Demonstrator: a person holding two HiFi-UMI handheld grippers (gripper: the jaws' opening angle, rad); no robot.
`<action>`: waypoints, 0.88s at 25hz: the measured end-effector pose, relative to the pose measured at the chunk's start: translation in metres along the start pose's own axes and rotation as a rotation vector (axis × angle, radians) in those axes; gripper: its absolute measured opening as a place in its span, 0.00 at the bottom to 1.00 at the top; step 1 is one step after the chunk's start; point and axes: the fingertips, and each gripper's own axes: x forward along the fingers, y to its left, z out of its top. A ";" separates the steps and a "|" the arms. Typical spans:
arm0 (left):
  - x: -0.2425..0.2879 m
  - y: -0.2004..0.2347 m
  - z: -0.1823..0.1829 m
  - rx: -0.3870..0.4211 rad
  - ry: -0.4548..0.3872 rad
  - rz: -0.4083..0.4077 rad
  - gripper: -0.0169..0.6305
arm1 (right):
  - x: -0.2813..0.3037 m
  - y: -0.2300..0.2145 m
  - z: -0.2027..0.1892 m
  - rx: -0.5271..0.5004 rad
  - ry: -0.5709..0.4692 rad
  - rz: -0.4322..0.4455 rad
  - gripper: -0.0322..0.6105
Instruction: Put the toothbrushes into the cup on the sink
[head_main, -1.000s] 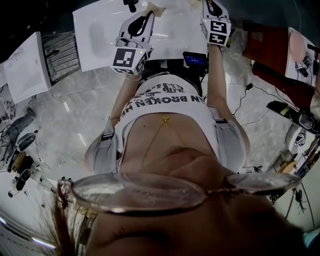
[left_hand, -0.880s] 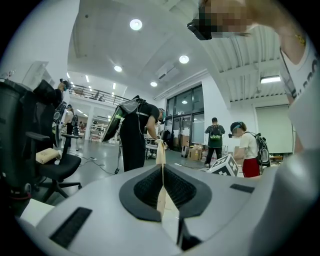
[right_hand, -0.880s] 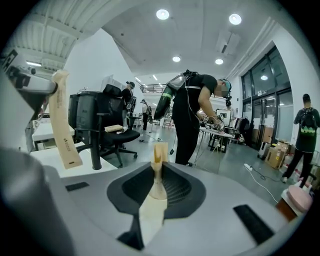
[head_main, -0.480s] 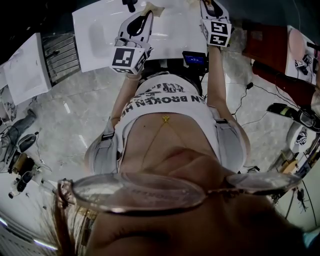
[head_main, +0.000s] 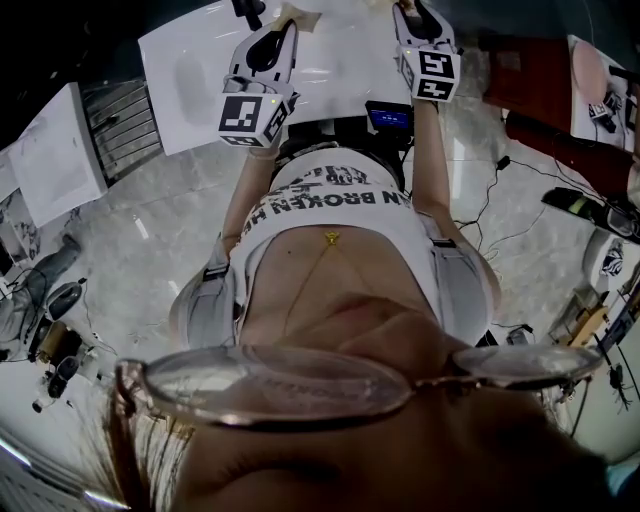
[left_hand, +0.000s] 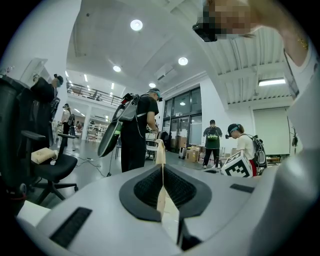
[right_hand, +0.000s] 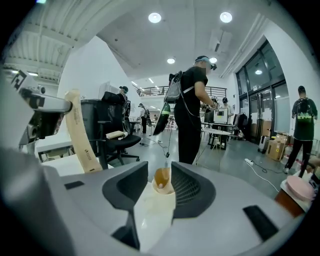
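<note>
Glossy white sink (head_main: 190, 75), over it left gripper (left_hand: 161, 172) clamped shut on slim flat beige toothbrush (left_hand: 160, 149), right gripper (right_hand: 160, 172) jaws just opening wide, smooth cream round cup (right_hand: 155, 215) standing loose between them, contents indistinct

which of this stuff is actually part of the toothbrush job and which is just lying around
Part of the job:
- pale wooden toothbrush, pinched in the shut left gripper
- cream cup, between the jaws of the right gripper, which have just been opening
- white sink top

Just lying about:
- black office chair
- brown cardboard boxes
- black floor cable
</note>
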 end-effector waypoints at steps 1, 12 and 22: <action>0.001 0.000 0.000 0.000 0.000 -0.003 0.05 | -0.002 0.000 0.000 0.004 -0.002 -0.003 0.26; 0.017 -0.008 0.002 0.018 -0.003 -0.056 0.05 | -0.025 -0.003 0.002 0.042 -0.028 -0.032 0.26; 0.049 -0.030 -0.001 0.041 0.009 -0.154 0.05 | -0.058 -0.021 -0.006 0.104 -0.038 -0.100 0.26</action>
